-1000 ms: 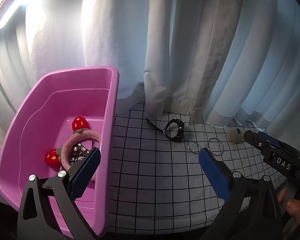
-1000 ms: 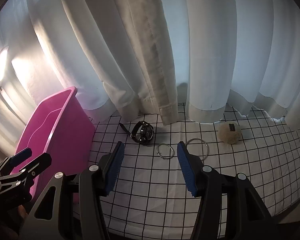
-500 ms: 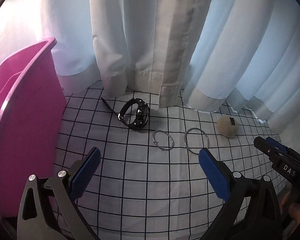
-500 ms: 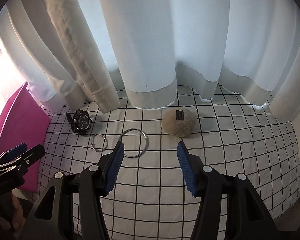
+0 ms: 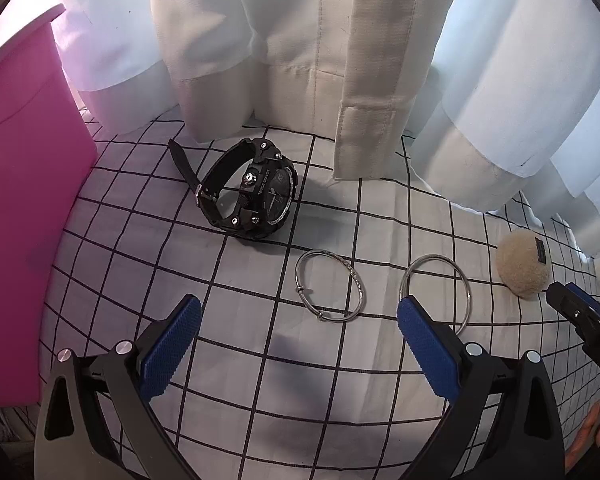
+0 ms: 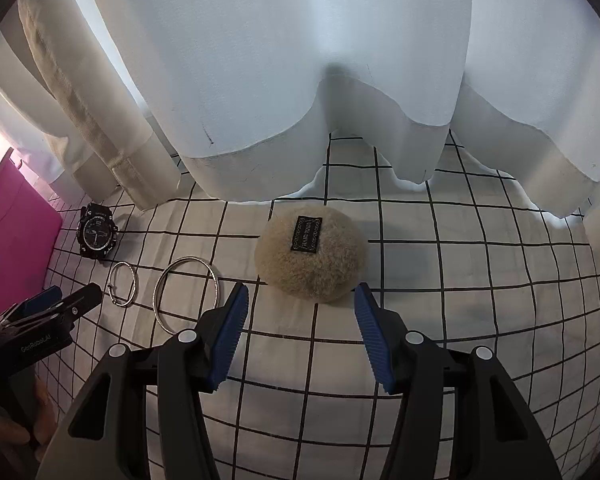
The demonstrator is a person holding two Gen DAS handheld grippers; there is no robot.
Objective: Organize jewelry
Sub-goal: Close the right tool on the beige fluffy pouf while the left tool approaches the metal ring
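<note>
On the white checked cloth (image 5: 260, 360) lie a black wristwatch (image 5: 247, 194), a small silver bangle (image 5: 330, 297), a larger silver bangle (image 5: 436, 294) and a beige fluffy puff (image 5: 523, 264) with a black label. My left gripper (image 5: 298, 318) stands open just short of the small bangle, its right finger overlapping the larger bangle's near edge. My right gripper (image 6: 300, 300) is open with nothing between its fingers, right in front of the puff (image 6: 311, 254). The watch (image 6: 96, 236) and both bangles (image 6: 188, 294) lie to its left.
A pink plastic bin (image 5: 24, 200) stands at the left edge of the cloth. White curtains (image 6: 300, 80) hang down to the cloth right behind the objects. The other gripper's tip (image 5: 580, 316) shows at the right of the left wrist view.
Both grippers have come down and forward toward the cloth. The left view swung from the pink bin to the watch and bangles; the right view shifted from the bangles to the puff.
</note>
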